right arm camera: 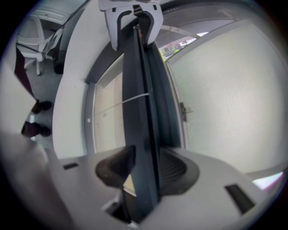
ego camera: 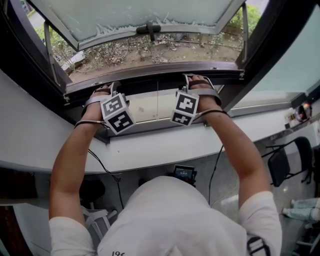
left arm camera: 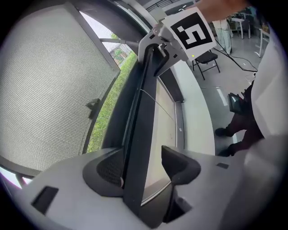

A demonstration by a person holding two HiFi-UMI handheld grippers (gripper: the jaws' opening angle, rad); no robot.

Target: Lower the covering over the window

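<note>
A dark bar at the edge of the covering runs across the window opening, with a pale panel just below it. My left gripper and right gripper both sit on this bar, a forearm's width apart. In the left gripper view the bar lies against the left pad, and a gap shows between it and the right finger, so that gripper is open. In the right gripper view both pads touch the bar, and that gripper is shut on it.
The window sash swings outward above, with a dark handle. Bare ground and plants lie outside. A white sill curves below the frame. A black chair stands at the right, and a cable hangs under the sill.
</note>
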